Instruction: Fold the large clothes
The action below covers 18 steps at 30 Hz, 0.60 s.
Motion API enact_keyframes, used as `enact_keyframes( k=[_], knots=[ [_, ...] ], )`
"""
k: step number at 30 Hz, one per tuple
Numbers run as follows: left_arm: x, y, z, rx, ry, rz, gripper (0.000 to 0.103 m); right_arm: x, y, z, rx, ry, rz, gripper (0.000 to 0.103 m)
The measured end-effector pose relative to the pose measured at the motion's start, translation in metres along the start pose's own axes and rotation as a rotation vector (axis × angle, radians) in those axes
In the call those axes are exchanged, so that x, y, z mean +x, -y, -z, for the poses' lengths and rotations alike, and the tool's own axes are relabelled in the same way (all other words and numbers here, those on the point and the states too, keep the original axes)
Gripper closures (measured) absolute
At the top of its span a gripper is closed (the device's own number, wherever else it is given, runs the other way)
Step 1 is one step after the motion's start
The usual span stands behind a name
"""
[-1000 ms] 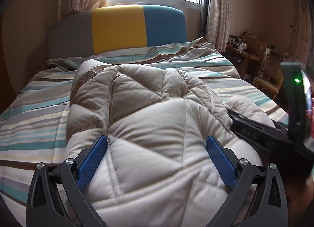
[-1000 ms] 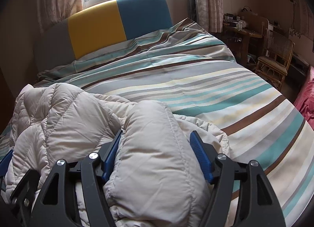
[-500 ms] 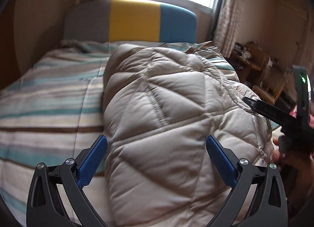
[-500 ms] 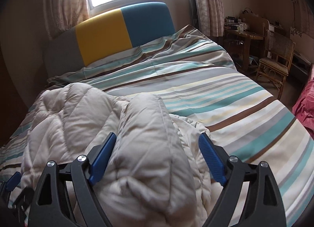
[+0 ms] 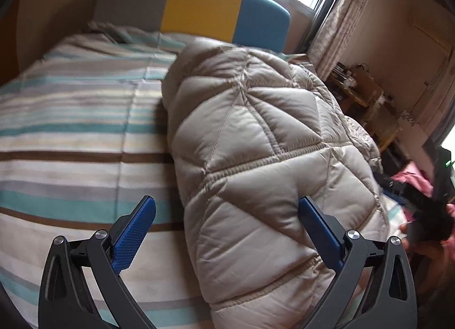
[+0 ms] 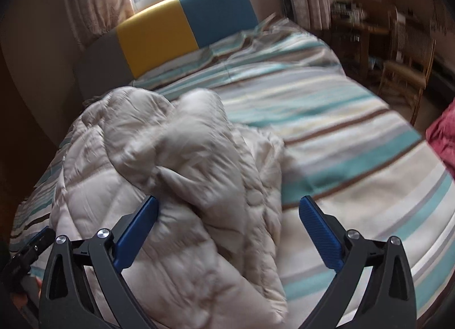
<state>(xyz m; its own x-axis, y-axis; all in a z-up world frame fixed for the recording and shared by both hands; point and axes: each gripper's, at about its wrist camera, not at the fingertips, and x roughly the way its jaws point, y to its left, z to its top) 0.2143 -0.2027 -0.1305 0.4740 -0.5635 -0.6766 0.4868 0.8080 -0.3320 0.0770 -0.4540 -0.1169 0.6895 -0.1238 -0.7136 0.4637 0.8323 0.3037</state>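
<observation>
A beige quilted down jacket (image 5: 256, 158) lies bunched on the striped bedcover (image 5: 71, 141). My left gripper (image 5: 227, 223) is open above the jacket's near end. Its right pad (image 5: 315, 229) sits against the padding and its left pad (image 5: 136, 232) hangs over bare bedcover. My right gripper (image 6: 229, 226) is open and its jaws are still opening. A rumpled fold of the jacket (image 6: 182, 186) lies loose between them, close to the left pad, while the right pad (image 6: 318, 232) is over the bedcover (image 6: 355, 158). The right gripper (image 5: 426, 209) also shows dark at the left wrist view's right edge.
A grey, yellow and blue headboard (image 6: 170, 30) stands under a bright window with curtains. A wooden desk (image 6: 358, 27) and chair (image 6: 403, 67) stand right of the bed. Pink-red fabric (image 6: 443, 135) lies at the bed's right edge. A hand (image 5: 421, 246) holds the right gripper.
The right jaws have spread wider and no longer squeeze the jacket fold. The left view has swung, so the jacket now sits right of centre with striped bedcover under the left pad.
</observation>
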Motion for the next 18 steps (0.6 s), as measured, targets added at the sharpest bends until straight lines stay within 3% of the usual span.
enact_keyframes(
  k=[5, 9, 15, 17, 18],
  knots=[
    [0.014, -0.005, -0.003, -0.038, -0.064, 0.067, 0.003, 0.025, 0.018, -0.001, 0.066, -0.106, -0.095, 0.003],
    [0.027, 0.0, -0.002, -0.01, -0.127, 0.117, 0.003, 0.04, 0.021, -0.004, 0.086, -0.159, -0.143, 0.003],
    [0.037, 0.01, -0.001, 0.028, -0.156, 0.11, 0.003, 0.063, 0.026, -0.005, 0.181, -0.242, -0.272, 0.003],
    [0.036, 0.018, 0.0, 0.054, -0.154, 0.108, 0.007, 0.066, 0.021, -0.006, 0.167, -0.256, -0.329, 0.011],
    [0.033, 0.024, 0.001, 0.066, -0.147, 0.103, 0.013, 0.067, 0.019, -0.006, 0.18, -0.269, -0.381, 0.023]
  ],
)
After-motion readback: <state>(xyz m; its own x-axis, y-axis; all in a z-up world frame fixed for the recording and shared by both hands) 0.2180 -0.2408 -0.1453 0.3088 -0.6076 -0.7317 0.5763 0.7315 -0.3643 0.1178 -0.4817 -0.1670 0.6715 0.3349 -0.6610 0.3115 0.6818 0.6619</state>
